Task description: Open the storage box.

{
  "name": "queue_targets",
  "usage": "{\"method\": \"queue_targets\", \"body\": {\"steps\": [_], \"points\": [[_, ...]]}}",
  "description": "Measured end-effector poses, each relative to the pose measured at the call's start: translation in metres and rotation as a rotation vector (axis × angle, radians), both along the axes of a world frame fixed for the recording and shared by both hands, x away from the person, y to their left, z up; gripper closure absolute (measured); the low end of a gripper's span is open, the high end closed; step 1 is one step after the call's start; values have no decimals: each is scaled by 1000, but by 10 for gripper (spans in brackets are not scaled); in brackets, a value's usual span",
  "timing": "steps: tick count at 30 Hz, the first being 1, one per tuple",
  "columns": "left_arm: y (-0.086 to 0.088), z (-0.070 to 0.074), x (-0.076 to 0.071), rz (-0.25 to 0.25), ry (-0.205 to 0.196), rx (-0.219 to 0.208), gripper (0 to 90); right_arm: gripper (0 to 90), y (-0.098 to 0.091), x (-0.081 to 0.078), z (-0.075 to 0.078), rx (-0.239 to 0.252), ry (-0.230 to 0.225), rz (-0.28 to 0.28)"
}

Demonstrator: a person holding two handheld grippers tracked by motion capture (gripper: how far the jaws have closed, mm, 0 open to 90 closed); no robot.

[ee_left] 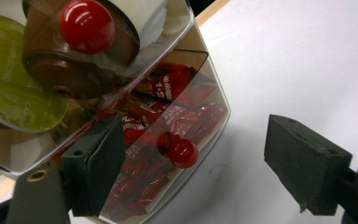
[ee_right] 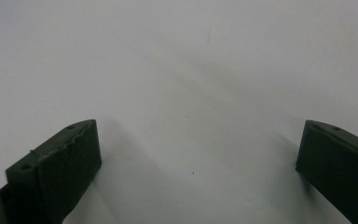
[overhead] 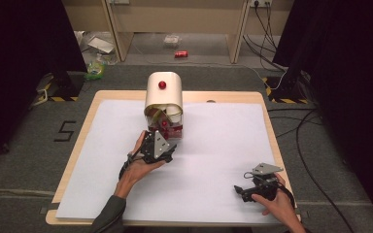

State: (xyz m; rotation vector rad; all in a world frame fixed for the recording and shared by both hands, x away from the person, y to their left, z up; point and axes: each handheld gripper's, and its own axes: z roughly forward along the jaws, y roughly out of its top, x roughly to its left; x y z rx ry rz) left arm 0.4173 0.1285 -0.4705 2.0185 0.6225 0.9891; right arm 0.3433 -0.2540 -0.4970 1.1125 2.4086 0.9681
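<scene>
Right now the left gripper is up against the front of the storage box, which stands near the far edge of the table, about midway along it. Its jaws are spread wide — one jaw sits in front of the clear lower door, the other hangs over bare white table off to the side. The small red knob on that door lies between them, nearer the first jaw and not yet touched. Behind the door are red packets; above, a second red knob sits on the brown upper lid, with a green-topped pod behind it.

The risk, as I judge it, is closing off-centre: the jaws could slip off the round, glossy knob, or press on the thin plastic and shove the whole box back toward the far edge, since nothing braces it.

The right gripper rests near the table's near right corner, jaws apart, clamped on nothing — well clear of the box. Open white surface lies all around, so either hand has room to swing in or pull back.
</scene>
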Motion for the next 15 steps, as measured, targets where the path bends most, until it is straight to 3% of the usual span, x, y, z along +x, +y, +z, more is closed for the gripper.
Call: {"method": "queue_targets", "body": {"steps": [3, 5, 15], "points": [[-1, 0, 0, -1, -10, 23, 207, 3, 0, 0, 0, 1, 1, -1], [-3, -2, -1, -6, -27, 65, 209, 3, 0, 0, 0, 0, 0, 0], [-10, -4, 1, -9, -59, 122, 207, 3, 0, 0, 0, -1, -1, 1]]}}
